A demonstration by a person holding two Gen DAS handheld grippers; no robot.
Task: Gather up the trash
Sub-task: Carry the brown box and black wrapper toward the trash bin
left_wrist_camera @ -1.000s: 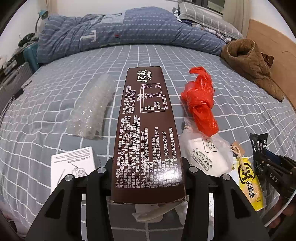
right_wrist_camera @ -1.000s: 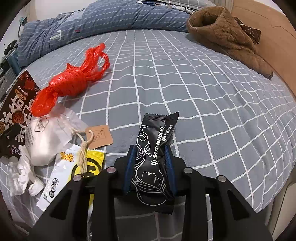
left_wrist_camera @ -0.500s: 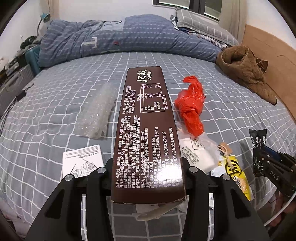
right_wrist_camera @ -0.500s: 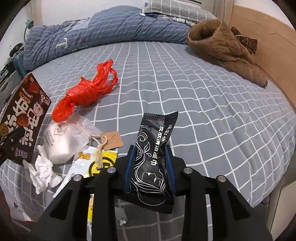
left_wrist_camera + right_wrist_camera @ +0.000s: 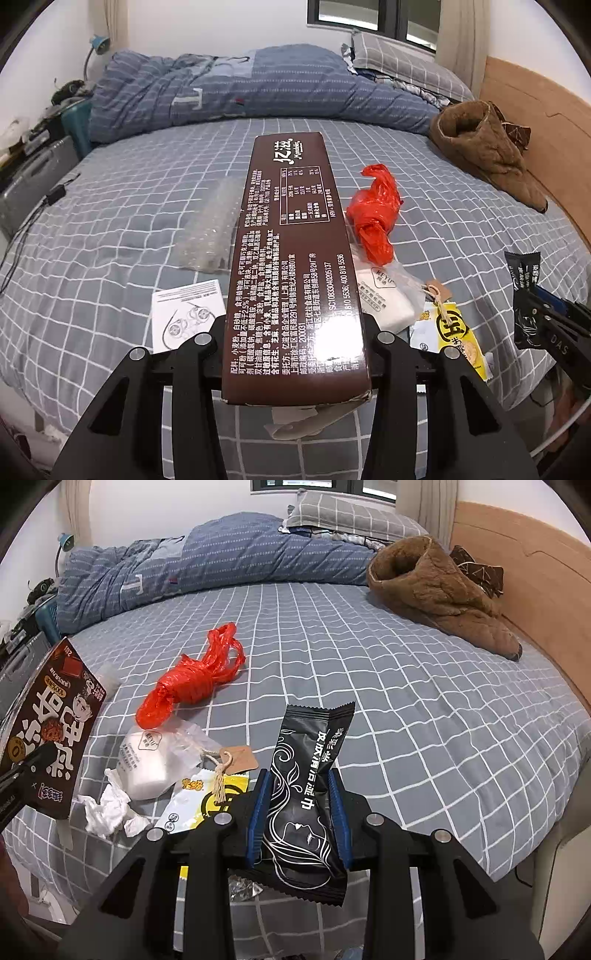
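My left gripper (image 5: 295, 347) is shut on a long brown snack box (image 5: 291, 236), held above the bed; the box also shows at the left of the right wrist view (image 5: 51, 731). My right gripper (image 5: 299, 805) is shut on a black wet-wipe sachet (image 5: 306, 794), which also shows at the right of the left wrist view (image 5: 524, 291). On the grey checked bed lie a red plastic bag (image 5: 192, 679), a white cotton-pad packet (image 5: 147, 764), a yellow wrapper (image 5: 454, 336), crumpled tissue (image 5: 107, 808), bubble wrap (image 5: 210, 225) and a leaflet (image 5: 188, 310).
A blue striped duvet (image 5: 236, 85) and pillows lie at the bed's far end. A brown fleece garment (image 5: 436, 590) lies by the wooden headboard (image 5: 535, 576) on the right. Luggage and clutter stand left of the bed (image 5: 29, 177).
Both grippers have pulled back and risen from the bed with the box and the sachet still held; more of the room and bed edge now show.
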